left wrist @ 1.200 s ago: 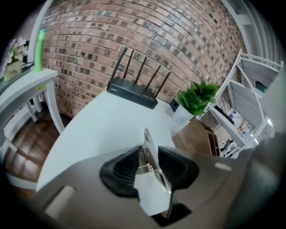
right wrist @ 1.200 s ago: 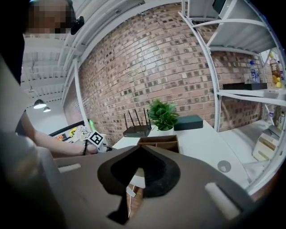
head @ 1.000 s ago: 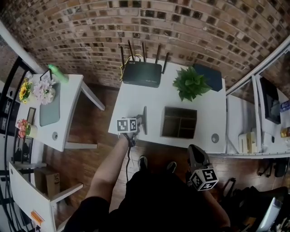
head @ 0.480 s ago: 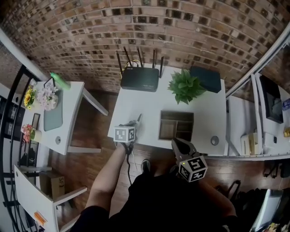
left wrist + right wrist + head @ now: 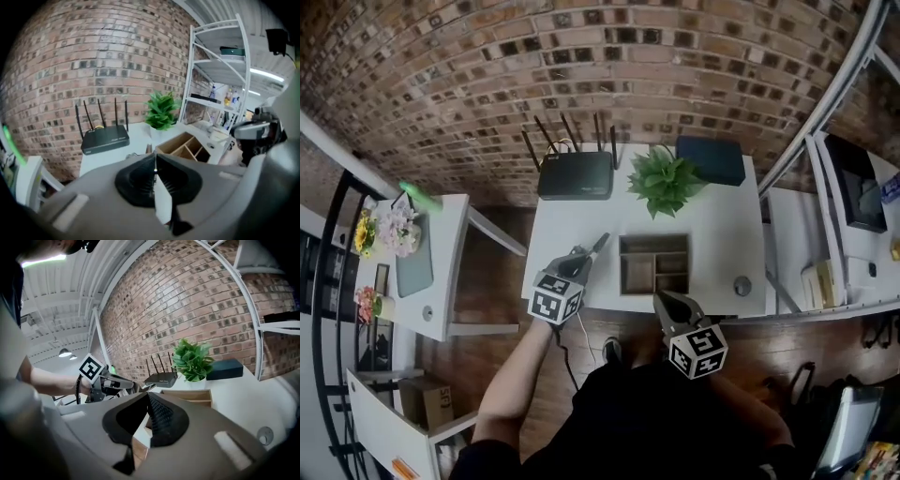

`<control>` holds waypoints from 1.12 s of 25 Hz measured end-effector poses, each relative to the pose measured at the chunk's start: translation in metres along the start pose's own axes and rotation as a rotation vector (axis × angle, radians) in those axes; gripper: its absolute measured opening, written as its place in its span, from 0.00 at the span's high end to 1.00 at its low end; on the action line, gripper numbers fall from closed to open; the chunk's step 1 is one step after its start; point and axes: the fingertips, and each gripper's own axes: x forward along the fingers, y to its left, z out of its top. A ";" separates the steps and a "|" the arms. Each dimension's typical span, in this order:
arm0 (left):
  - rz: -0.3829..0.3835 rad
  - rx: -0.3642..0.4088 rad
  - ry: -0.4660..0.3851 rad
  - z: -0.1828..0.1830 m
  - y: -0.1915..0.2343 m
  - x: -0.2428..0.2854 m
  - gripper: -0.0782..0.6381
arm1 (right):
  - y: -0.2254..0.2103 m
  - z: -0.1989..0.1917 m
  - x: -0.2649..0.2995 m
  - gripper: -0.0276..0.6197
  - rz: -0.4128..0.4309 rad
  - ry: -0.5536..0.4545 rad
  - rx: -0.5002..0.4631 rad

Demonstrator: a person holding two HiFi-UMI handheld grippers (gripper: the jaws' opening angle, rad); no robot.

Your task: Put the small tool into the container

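My left tool [image 5: 579,260] is clenched on a thin dark stick [image 5: 597,245]. The stick juts out past the tool's tip and is held above the white counter [image 5: 572,217]. In the left gripper view the pads press together, and only a sliver of the stick shows at their tip. The wooden container [image 5: 654,239], split into compartments, sits on the counter just ahead and to the right of that tool. The stick's far end is close beside its left wall, not inside it. My right tool [image 5: 666,302] hangs at the counter's front edge, just short of the container, clenched with nothing between its pads. Beyond the container from both tools stand a black router [image 5: 575,175] and a leafy plant [image 5: 664,181].
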 end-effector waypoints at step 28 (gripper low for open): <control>-0.259 0.756 -0.014 0.060 -0.133 0.094 0.88 | -0.072 -0.009 -0.086 0.94 -0.277 -0.081 0.105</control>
